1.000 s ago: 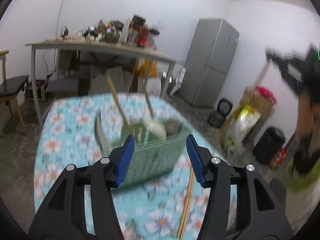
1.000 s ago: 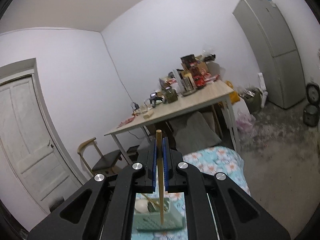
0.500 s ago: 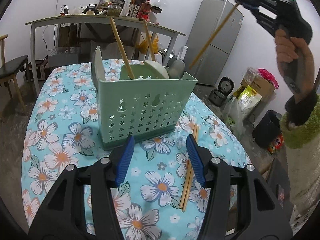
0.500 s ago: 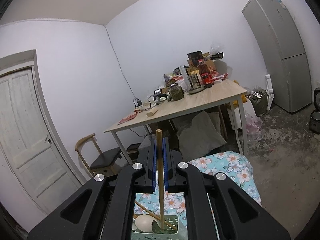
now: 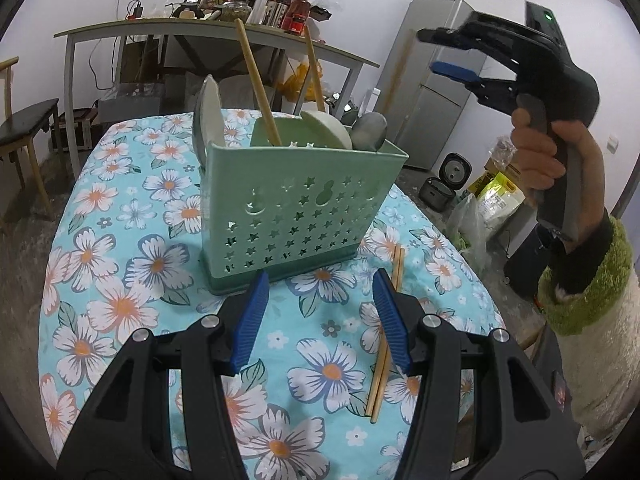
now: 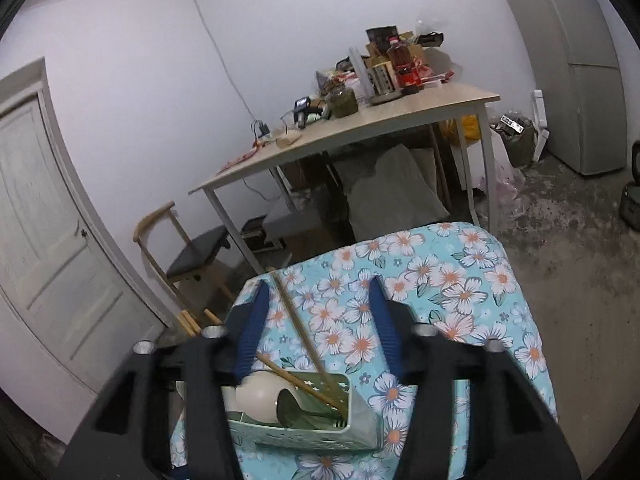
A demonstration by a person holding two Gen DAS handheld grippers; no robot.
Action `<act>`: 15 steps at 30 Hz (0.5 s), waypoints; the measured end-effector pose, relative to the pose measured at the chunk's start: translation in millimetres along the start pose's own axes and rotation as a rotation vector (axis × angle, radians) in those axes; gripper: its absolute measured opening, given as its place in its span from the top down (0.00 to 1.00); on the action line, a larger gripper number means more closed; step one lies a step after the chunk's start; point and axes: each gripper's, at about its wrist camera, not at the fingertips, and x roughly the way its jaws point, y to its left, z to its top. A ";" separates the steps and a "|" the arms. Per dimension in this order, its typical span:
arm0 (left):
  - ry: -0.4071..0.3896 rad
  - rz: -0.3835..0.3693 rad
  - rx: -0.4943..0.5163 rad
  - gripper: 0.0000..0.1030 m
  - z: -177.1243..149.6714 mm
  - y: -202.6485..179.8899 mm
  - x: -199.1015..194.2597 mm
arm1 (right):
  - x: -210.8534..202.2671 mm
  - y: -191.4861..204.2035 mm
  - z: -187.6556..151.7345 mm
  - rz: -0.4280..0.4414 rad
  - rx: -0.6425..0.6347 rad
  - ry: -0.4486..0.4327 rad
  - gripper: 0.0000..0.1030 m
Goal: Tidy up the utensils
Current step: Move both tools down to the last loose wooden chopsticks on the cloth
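A green perforated caddy [image 5: 296, 208] stands on the flowered table [image 5: 120, 240]. It holds two wooden chopsticks [image 5: 258, 84], a white ladle [image 5: 324, 132], a grey spoon [image 5: 370, 132] and a grey spatula [image 5: 208, 108]. A loose chopstick pair [image 5: 386, 332] lies right of the caddy. My left gripper [image 5: 320, 280] hovers open just in front of the caddy, empty. My right gripper [image 5: 434, 51] hangs above the caddy's right end, its jaws opening. In the right wrist view a chopstick [image 6: 300, 328] leans between the spread fingers of the right gripper [image 6: 318, 284], untouched, its lower end in the caddy [image 6: 304, 428].
A person's hand [image 5: 548, 152] in a fuzzy green cuff holds the right gripper. Behind stand a wooden table [image 5: 224, 28] crowded with bottles, a grey fridge [image 5: 432, 80], a chair [image 5: 24, 128] and a white door [image 6: 48, 220]. Bags and a rice cooker [image 5: 452, 168] sit on the floor.
The right gripper has opened and let go of the chopstick, and has come down closer over the caddy. The left gripper has sunk a little towards the caddy and stays open.
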 end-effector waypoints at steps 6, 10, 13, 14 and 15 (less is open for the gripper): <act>0.012 -0.003 -0.005 0.50 -0.9 0.1 5.4 | -23.0 -25.8 -2.0 -0.012 0.056 -0.031 0.44; 0.021 -0.002 -0.002 0.50 -1.6 -0.5 9.5 | -35.9 -49.4 -19.7 -0.028 0.131 -0.003 0.44; 0.029 0.001 -0.004 0.50 -3.1 0.9 12.6 | -39.8 -66.5 -42.6 -0.036 0.194 0.047 0.44; 0.032 0.005 -0.005 0.50 -3.7 1.8 13.7 | -40.4 -71.9 -51.8 -0.037 0.222 0.066 0.44; 0.037 0.011 -0.006 0.50 -4.4 2.9 15.0 | -40.0 -76.8 -60.9 -0.035 0.250 0.087 0.44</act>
